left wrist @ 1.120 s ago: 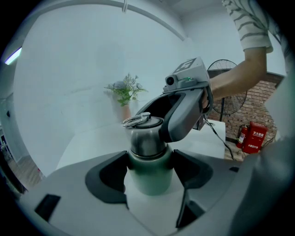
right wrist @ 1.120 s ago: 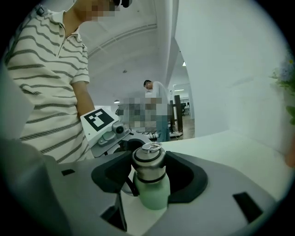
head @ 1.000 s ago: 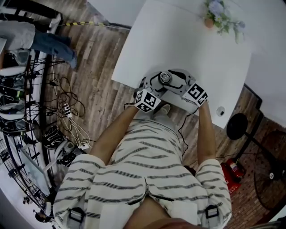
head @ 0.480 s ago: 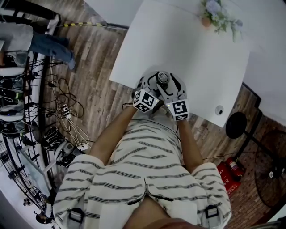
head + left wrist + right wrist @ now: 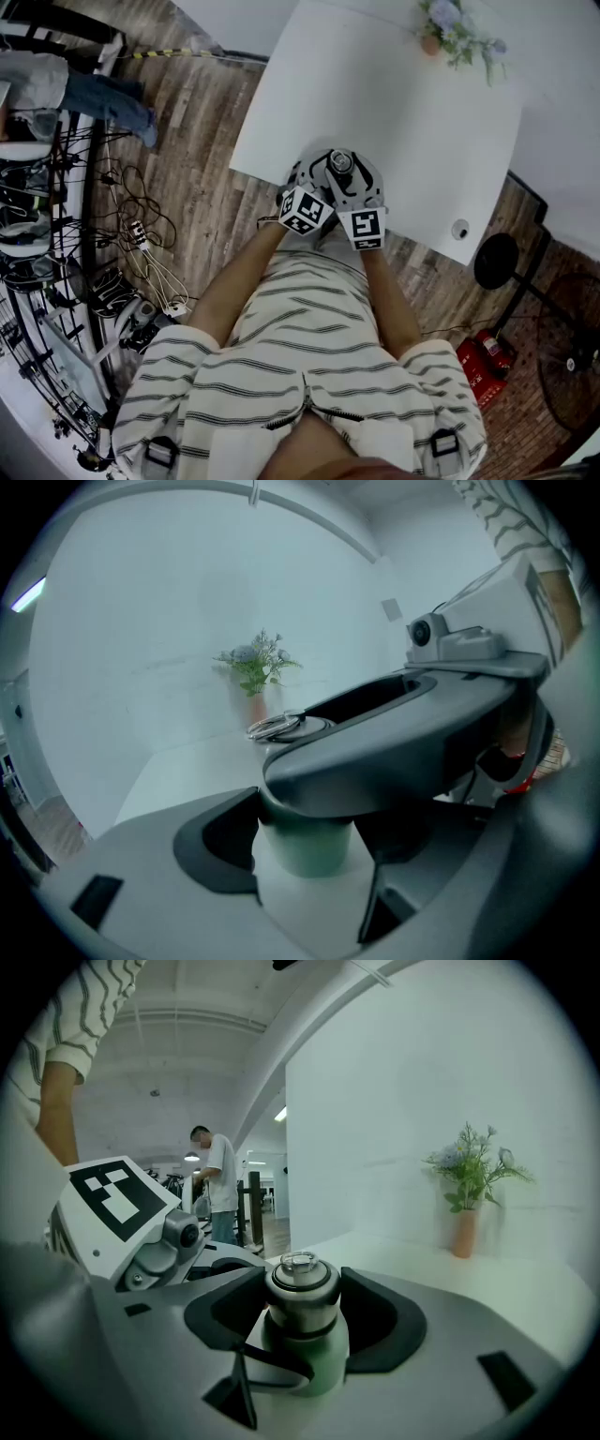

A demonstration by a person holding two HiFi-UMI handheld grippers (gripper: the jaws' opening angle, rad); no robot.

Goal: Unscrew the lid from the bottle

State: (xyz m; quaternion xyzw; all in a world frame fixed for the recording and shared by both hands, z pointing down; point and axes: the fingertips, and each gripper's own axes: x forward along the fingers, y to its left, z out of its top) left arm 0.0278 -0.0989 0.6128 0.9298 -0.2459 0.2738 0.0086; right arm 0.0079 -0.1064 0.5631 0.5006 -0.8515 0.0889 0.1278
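The person in the striped shirt [image 5: 309, 366] is reaching both forearms forward to the near edge of the white table [image 5: 394, 103], where the green bottle [image 5: 317, 1363] is standing upright. The left gripper [image 5: 307, 855] is clamping the bottle's green body low down, its dark pads [image 5: 220, 841] pressing in from either side. The right gripper [image 5: 305, 1314] is reaching over the left one and closing its jaws on the steel lid [image 5: 302, 1299] at the top of the bottle, with a pad touching each side of it. A small ring handle [image 5: 298, 1262] is lying flat on top of the lid. In the head view the two marker cubes, left [image 5: 303, 210] and right [image 5: 364, 227], are sitting side by side just on the person's side of the bottle. To the right of the bottle, near the same table edge, a small round object [image 5: 460, 232] is resting; what it is cannot be told. Well beyond the bottle, at the far side of the table, a slim vase of flowers [image 5: 465, 1218] is standing against the white wall. Left of the bottle and off the table, cables [image 5: 141, 234] are trailing across the wooden floor [image 5: 202, 122], and farther off another person [image 5: 217, 1185] is standing.
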